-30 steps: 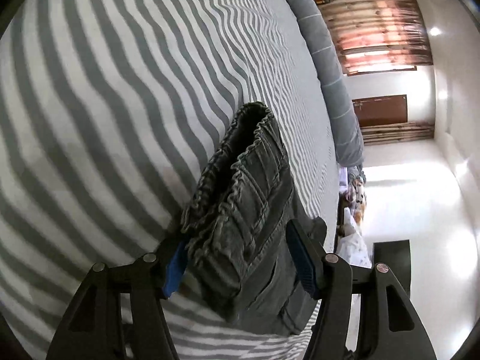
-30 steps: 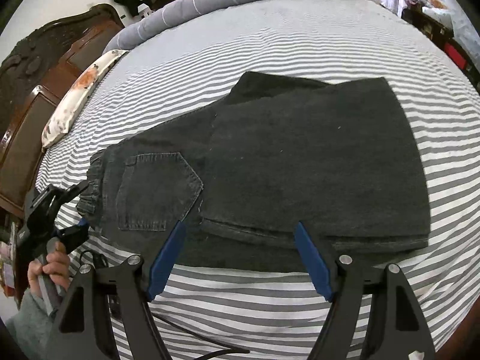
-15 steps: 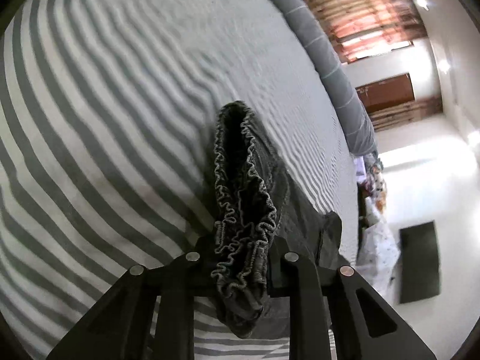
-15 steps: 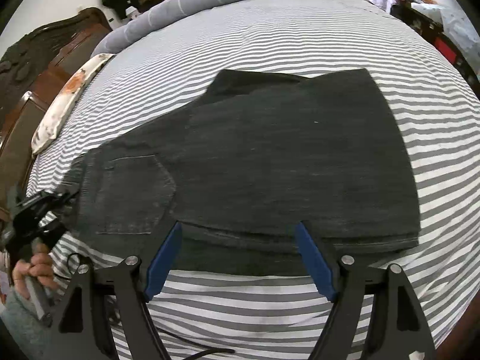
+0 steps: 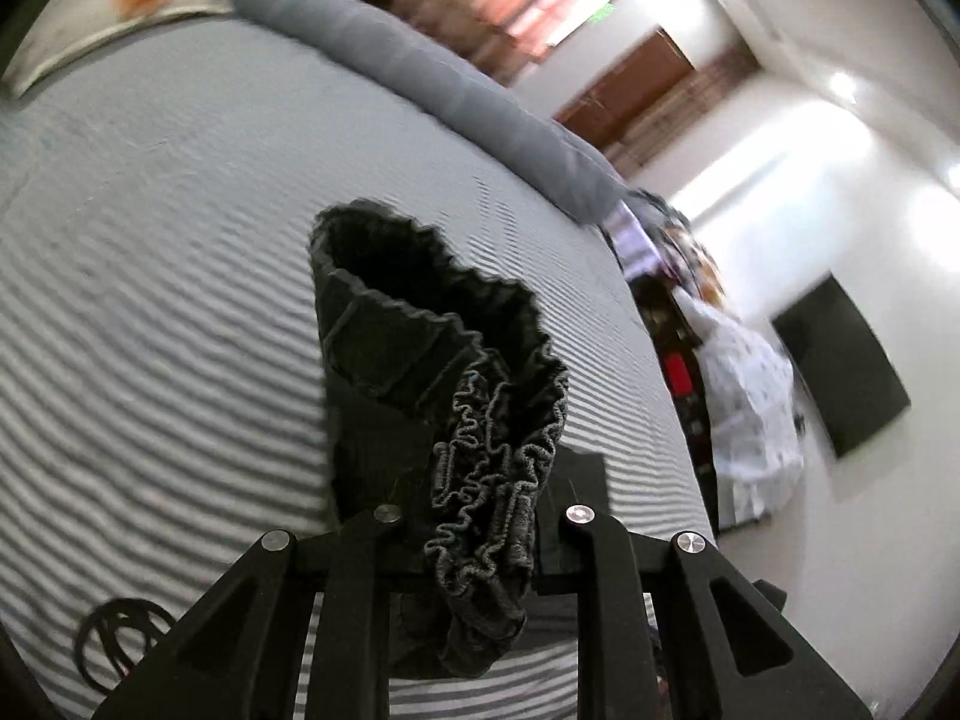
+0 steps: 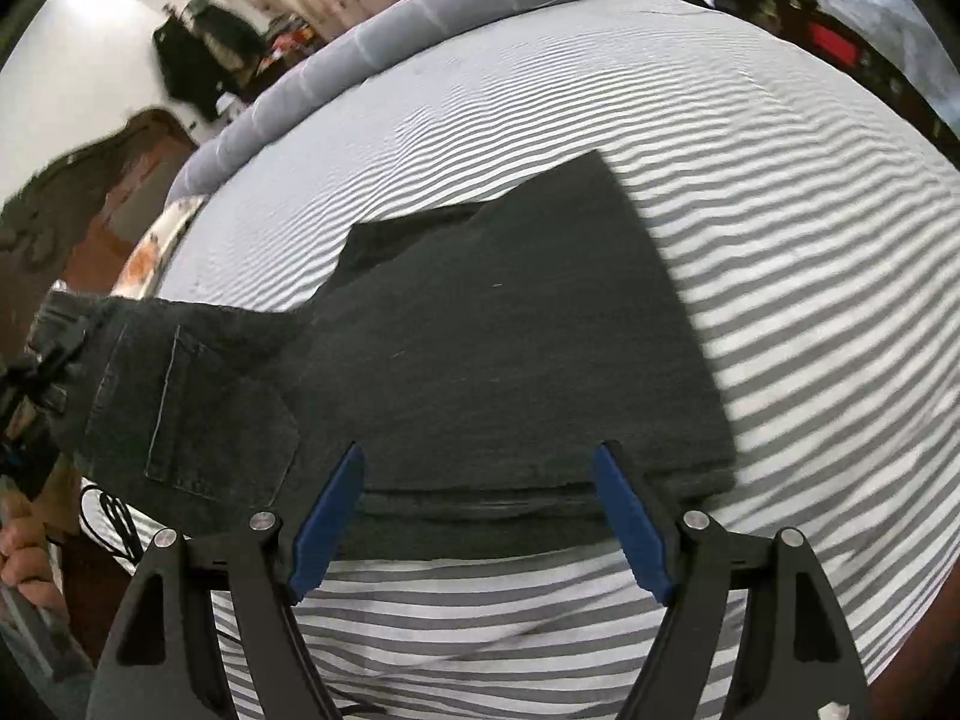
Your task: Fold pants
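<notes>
A pair of dark charcoal denim pants [image 6: 510, 348] with a gathered elastic waistband [image 5: 486, 480] lies mostly flat on the bed, the legs folded over into a broad, roughly rectangular slab with layered edges along the near side. The waist end, with a stitched back pocket [image 6: 198, 420], is raised off the surface at the left, the bunched waistband gaping open at its far end

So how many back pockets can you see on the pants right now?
1. The pocket is on the lifted waist end of the pants, left in the right wrist view. A second may be hidden underneath.
</notes>
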Tool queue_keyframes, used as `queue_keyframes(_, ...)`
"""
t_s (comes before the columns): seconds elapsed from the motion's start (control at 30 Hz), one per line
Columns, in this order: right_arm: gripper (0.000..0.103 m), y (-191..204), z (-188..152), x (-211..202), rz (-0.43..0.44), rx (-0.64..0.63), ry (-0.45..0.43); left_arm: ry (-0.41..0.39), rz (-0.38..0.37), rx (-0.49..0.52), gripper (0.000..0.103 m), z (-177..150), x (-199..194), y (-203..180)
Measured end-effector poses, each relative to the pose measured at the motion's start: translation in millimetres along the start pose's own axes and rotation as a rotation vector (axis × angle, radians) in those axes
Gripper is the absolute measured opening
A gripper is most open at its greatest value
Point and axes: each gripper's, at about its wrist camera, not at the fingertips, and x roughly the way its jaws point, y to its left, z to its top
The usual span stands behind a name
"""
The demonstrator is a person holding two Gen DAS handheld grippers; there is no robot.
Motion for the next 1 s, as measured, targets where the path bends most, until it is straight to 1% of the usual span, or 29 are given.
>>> queue_keyframes(0.1, 0.077, -22.9, 0.9, -5.6, 0.002, 0.048, -0.012, 0.039, -0.014, 0.043, 0.020, -2.5, 23.2, -34.3)
queue_keyframes(0.23, 0.077, -60.8, 0.7, -13.4, 0.002, 0.131, -0.026, 0.104, -0.021, 0.120, 0.020, -17.0, 62.7, -81.4)
queue_keyframes(0.33, 0.077, -83.8, -1.2, -18.8, -0.004, 0.173, -0.040, 0.154, -0.025, 0.153, 0.020, -29.1, 90.8, -104.4)
queue_keyframes(0.4, 0.077, -99.6, -1.3, -21.4, -0.006, 0.197, -0.046, 0.203, -0.021, 0.184, 0.020, -42.0, 114.6, -121.1)
queue_keyframes(0.5, 0.077, -119.2, -0.8, -23.4, -0.007, 0.235, -0.055, 0.255, -0.010, 0.220, 0.020, -61.1, 141.5, -138.1)
queue_keyframes(0.57, 0.077, -129.7, -1.3, -23.0, -0.008, 0.252, -0.055, 0.283, 0.015, 0.258, 0.020, -74.0, 160.0, -148.3)
queue_keyframes(0.77, 0.077, -148.9, -0.4, -16.8, -0.011, 0.273, -0.045, 0.330, 0.100, 0.326, 0.021, -99.8, 198.5, -152.1)
queue_keyframes(0.83, 0.077, -155.4, -1.0, -15.1, -0.010, 0.287, -0.042, 0.343, 0.125, 0.355, 0.023, -108.2, 205.6, -152.3)
queue_keyframes(0.87, 0.077, -157.5, -0.9, -14.1, -0.008, 0.293, -0.040, 0.358, 0.127, 0.370, 0.025, -112.4, 210.2, -155.5)
queue_keyframes(0.9, 0.077, -159.5, -0.6, -13.1, -0.008, 0.298, -0.039, 0.366, 0.129, 0.377, 0.030, -114.3, 214.3, -157.4)
queue_keyframes(0.93, 0.077, -161.1, -0.6, -12.6, -0.010, 0.302, -0.039, 0.375, 0.136, 0.384, 0.032, -116.7, 216.7, -159.9)
queue_keyframes(1.0, 0.077, -163.3, -0.7, -12.9, -0.012, 0.305, -0.040, 0.388, 0.107, 0.379, 0.043, -118.7, 216.0, -162.0)
